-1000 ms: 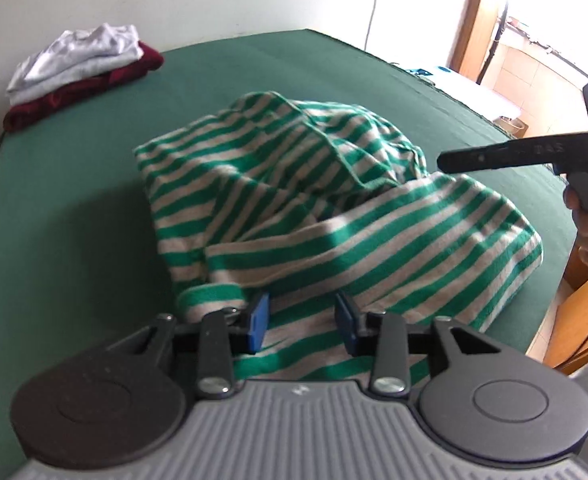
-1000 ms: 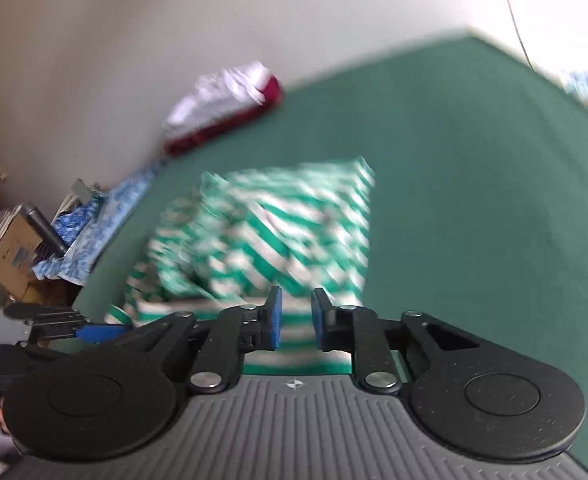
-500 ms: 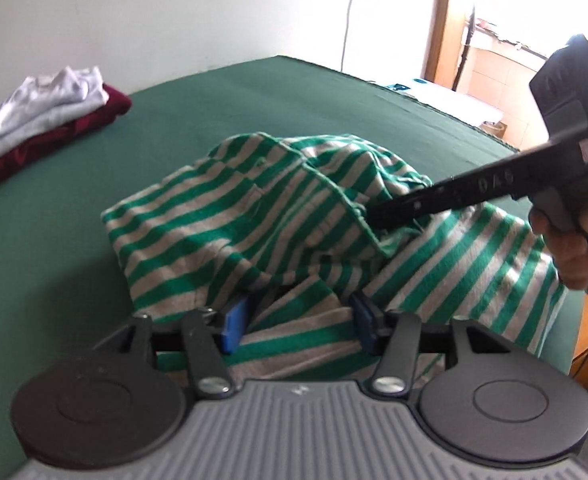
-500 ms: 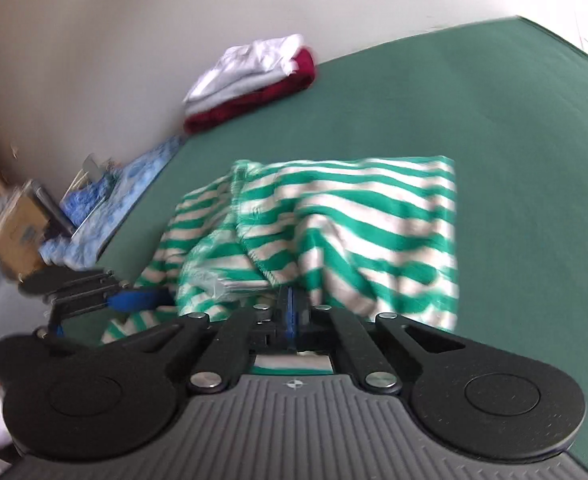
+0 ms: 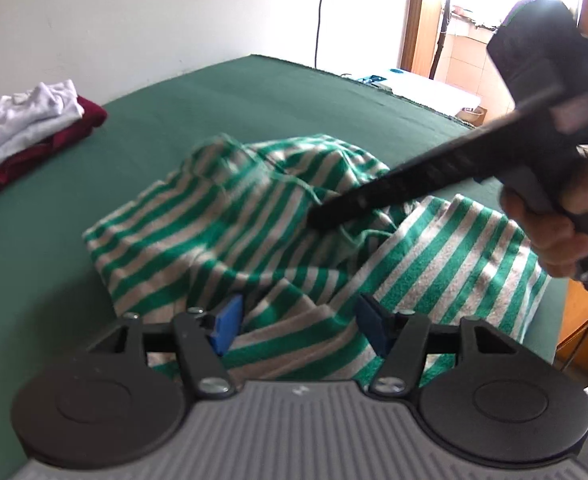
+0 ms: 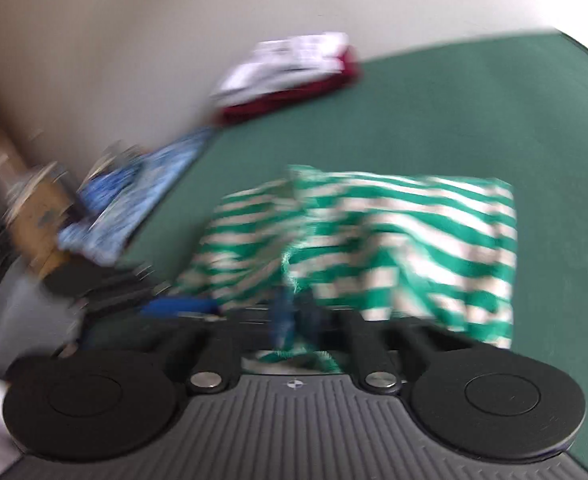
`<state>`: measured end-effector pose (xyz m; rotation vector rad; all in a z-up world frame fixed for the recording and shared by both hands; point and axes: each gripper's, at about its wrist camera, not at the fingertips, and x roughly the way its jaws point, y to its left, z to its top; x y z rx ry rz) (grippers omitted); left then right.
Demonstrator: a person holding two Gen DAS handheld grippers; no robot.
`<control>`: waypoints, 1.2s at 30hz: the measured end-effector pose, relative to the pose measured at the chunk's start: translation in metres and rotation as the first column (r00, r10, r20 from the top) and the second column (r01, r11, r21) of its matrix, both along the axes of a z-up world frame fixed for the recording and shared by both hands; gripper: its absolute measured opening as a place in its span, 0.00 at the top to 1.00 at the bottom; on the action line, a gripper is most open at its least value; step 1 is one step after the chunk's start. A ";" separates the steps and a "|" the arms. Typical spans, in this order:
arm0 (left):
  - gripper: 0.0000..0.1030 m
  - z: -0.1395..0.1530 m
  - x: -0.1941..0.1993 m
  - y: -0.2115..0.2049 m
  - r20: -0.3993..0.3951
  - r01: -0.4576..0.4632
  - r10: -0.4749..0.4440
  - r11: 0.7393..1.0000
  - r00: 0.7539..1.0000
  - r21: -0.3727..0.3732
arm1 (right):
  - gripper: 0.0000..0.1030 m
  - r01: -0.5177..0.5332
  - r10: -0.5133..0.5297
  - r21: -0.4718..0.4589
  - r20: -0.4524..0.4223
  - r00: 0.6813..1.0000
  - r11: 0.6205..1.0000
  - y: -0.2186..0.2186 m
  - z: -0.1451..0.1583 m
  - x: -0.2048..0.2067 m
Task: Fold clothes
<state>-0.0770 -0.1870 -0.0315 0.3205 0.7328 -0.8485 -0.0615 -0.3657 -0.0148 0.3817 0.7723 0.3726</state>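
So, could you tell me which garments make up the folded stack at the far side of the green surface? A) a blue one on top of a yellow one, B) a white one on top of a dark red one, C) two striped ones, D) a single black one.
B: the folded stack near the wall shows a white garment lying on a dark red garment; the right wrist view, though blurred, shows the same colours.

green-covered table (image 5: 253, 96), a crumpled striped garment (image 5: 221, 232) and a folded clothes stack (image 5: 29, 128) on it
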 end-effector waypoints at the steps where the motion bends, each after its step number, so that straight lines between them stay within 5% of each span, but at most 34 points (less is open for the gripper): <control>1: 0.33 -0.002 0.000 -0.001 0.003 0.001 -0.001 1.000 1.000 0.002 | 1.00 0.010 -0.010 0.013 -0.003 1.000 1.000 -0.005 -0.005 -0.001; 9: 0.30 0.003 -0.015 -0.008 0.064 0.011 -0.016 0.997 0.998 0.073 | 1.00 -0.012 0.012 0.053 0.007 1.000 0.999 -0.019 -0.012 -0.004; 12: 0.27 0.019 -0.023 -0.001 0.086 -0.004 0.001 0.999 0.996 0.034 | 0.81 0.010 -0.016 0.072 0.087 0.996 0.997 -0.032 0.014 -0.023; 15: 0.26 0.017 -0.024 -0.005 0.068 -0.023 0.022 0.999 0.997 0.023 | 0.80 -0.088 0.064 0.157 0.152 0.986 0.984 -0.031 0.033 -0.032; 19: 0.27 0.000 -0.020 -0.017 0.046 -0.048 0.045 0.995 0.998 0.086 | 0.79 -0.088 0.088 0.170 0.006 0.996 0.981 -0.014 0.006 -0.008; 20: 0.26 -0.002 -0.020 -0.017 0.049 -0.058 0.053 0.993 0.997 0.099 | 0.83 -0.047 0.057 0.156 -0.057 0.997 0.987 -0.016 -0.007 -0.001; 21: 0.26 -0.002 -0.021 -0.016 0.054 -0.073 0.068 0.991 0.996 0.108 | 1.00 0.010 0.006 0.148 -0.109 0.994 0.989 -0.024 -0.019 0.002; 23: 0.26 0.001 -0.023 -0.010 0.058 -0.114 0.108 0.986 0.992 0.118 | 0.99 0.043 -0.015 0.243 -0.114 0.993 0.969 -0.044 -0.029 -0.003; 25: 0.26 0.012 -0.031 0.003 0.058 -0.170 0.164 0.980 0.985 0.103 | 0.91 0.033 -0.015 0.234 -0.080 0.997 0.972 -0.052 -0.017 -0.018; 27: 0.23 0.023 -0.045 0.024 0.049 -0.227 0.224 0.971 0.973 0.073 | 0.61 -0.013 0.019 0.257 -0.020 1.000 0.966 -0.066 0.002 -0.040; 28: 0.19 0.027 -0.054 0.035 0.036 -0.254 0.252 0.965 0.967 0.061 | 0.57 -0.036 0.035 0.256 0.009 0.999 0.966 -0.072 0.011 -0.051; 32: 0.17 0.021 -0.089 0.072 -0.045 -0.349 0.352 0.935 0.935 0.067 | 0.53 -0.104 0.104 -0.004 0.074 0.992 0.995 -0.091 0.029 -0.107; 36: 0.23 0.004 -0.109 0.082 -0.117 -0.426 0.431 0.902 0.894 0.070 | 0.52 -0.124 0.124 -0.024 -0.001 0.992 0.992 -0.102 0.015 -0.140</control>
